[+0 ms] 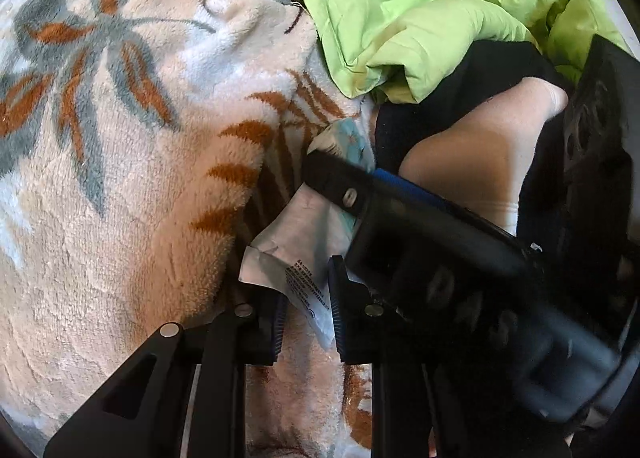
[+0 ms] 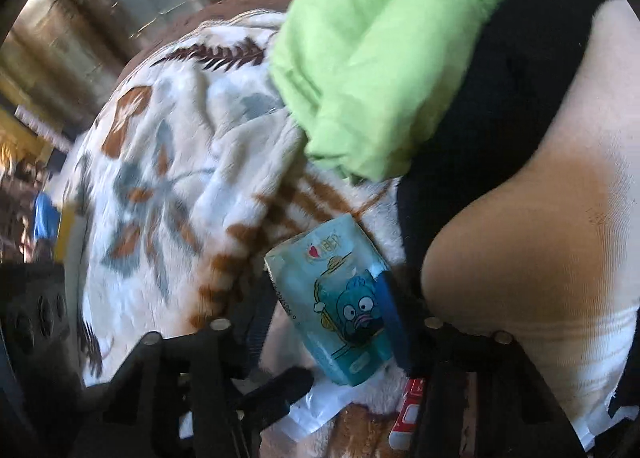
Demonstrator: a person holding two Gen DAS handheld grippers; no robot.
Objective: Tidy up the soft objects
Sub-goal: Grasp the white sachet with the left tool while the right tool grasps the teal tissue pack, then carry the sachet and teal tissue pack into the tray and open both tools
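Note:
A teal tissue pack [image 2: 340,306] with a cartoon fish lies against the floral fleece blanket [image 1: 120,177]. My right gripper [image 2: 324,314] is shut on it, with the blue pad [image 2: 390,310] pressed to its right edge. In the left wrist view the pack's white printed back [image 1: 296,254] runs down between the fingers of my left gripper [image 1: 308,314], which is shut on its lower end. The right gripper [image 1: 344,189] crosses in from the right, blurred, over the pack's upper part [image 1: 348,137].
A lime green quilt [image 1: 420,9] is bunched behind the pack, on top of black cloth [image 1: 460,69]. A pale sock-like shape [image 2: 540,238] with a tan patch bulges at the right. A red-and-white item [image 2: 408,410] lies under the pack. Blurred room shelving [image 2: 100,17] is at the far left.

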